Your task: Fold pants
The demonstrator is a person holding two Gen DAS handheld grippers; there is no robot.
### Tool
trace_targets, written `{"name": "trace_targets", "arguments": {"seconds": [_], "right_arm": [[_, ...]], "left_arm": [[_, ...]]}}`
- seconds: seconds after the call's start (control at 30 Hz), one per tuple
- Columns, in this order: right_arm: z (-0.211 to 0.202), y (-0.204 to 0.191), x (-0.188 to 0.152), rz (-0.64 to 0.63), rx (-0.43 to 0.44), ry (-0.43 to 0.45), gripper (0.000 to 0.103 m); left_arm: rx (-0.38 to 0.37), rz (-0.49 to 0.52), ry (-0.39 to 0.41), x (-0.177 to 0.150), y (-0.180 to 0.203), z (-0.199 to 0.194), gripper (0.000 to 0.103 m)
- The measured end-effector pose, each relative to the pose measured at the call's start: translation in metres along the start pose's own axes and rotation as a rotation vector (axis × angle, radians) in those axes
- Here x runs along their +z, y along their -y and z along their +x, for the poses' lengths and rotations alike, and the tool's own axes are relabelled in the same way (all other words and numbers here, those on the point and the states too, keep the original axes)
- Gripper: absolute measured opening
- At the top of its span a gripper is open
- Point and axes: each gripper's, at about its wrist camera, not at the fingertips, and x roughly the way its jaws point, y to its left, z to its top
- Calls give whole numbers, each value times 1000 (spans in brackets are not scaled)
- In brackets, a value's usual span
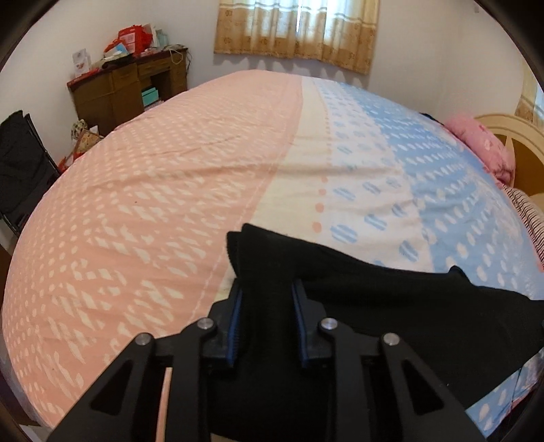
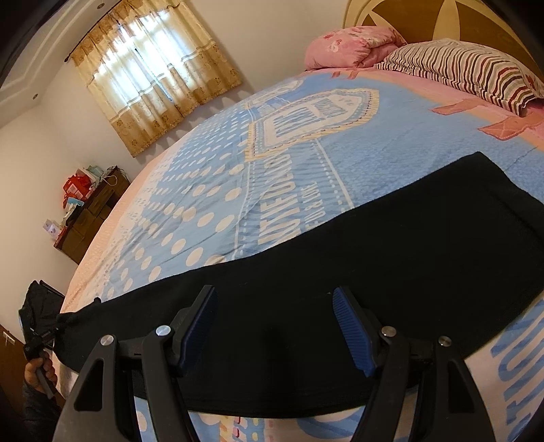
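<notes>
The bed (image 2: 306, 142) carries black pants (image 2: 374, 244) between the jaws; pillows (image 2: 459, 68) lie far ahead.

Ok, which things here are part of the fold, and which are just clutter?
Job:
pants
left gripper, shut on the pants
right gripper, open over the pants
bed

Lying about:
pink pillow
striped pillow
desk with boxes
curtains
</notes>
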Motion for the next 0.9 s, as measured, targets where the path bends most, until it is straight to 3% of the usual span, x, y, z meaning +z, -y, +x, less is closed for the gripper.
{"name": "trace_targets", "arguments": {"seconds": [0.1,0.17,0.27,0.5,0.63,0.77,0.9], "right_arm": [[8,-4,-4,-24,-9,-16,71],[8,-5,-6,-41,-16,-14,71],[6,-4,-4,-35,2,-7,71],[-6,-4,1,-55,-8,26,73],[-34,10,13,-41,-34,96,73],[-55,41,19,46,-94,137,73],[-47,81,18,125,-145,92,74]], "left_arm": [[23,30,-36,-3,2,12,28],[39,44,-47,-6,4,22,34],[77,63,-21,-8,9,18,53],[195,146,113,-1,22,-19,74],[148,148,170,4,42,-37,93],[72,210,152,-2,81,-30,95],[30,255,65,-17,111,-3,95]]}}
